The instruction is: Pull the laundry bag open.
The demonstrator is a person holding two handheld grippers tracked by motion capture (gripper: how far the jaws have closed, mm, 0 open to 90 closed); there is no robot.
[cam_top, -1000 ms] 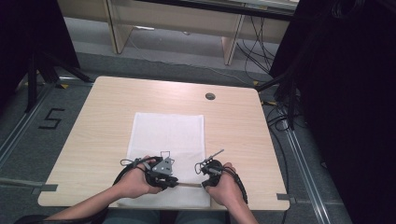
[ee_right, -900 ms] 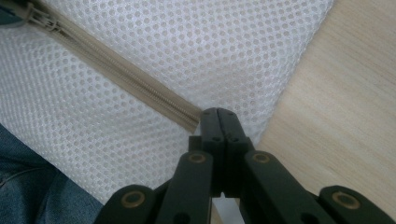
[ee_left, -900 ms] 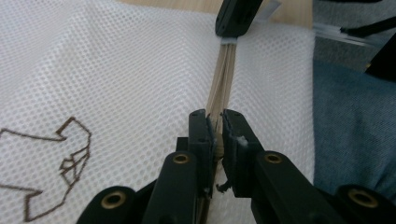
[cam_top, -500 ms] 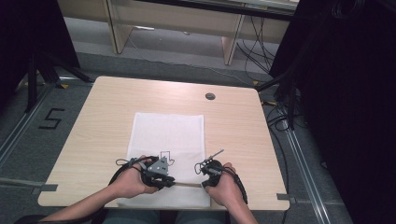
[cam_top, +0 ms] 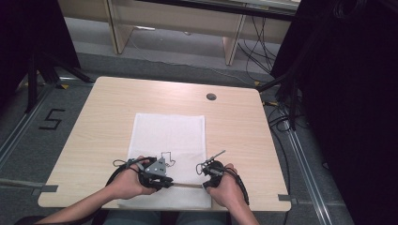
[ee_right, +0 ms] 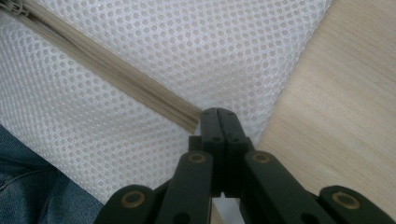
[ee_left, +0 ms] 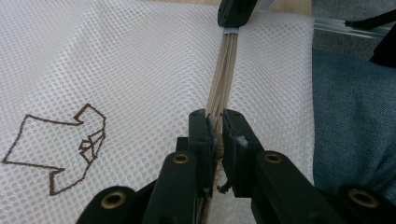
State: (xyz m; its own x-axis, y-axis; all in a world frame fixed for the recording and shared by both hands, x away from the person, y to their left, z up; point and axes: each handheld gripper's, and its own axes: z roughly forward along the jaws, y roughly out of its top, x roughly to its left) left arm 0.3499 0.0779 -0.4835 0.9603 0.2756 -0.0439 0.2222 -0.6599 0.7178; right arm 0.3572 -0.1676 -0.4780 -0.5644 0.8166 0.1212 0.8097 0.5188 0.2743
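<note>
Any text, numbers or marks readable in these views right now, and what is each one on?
"5": black tape numeral on the grey floor left of the table.
The mesh laundry bag bears a brown stitched shirt outline, a picture with no lettering.
No brand or label is readable on either gripper.

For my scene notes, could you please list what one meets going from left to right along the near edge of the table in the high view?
Bare table → left gripper → beige zipper on the white mesh bag → right gripper → bare table again.
</note>
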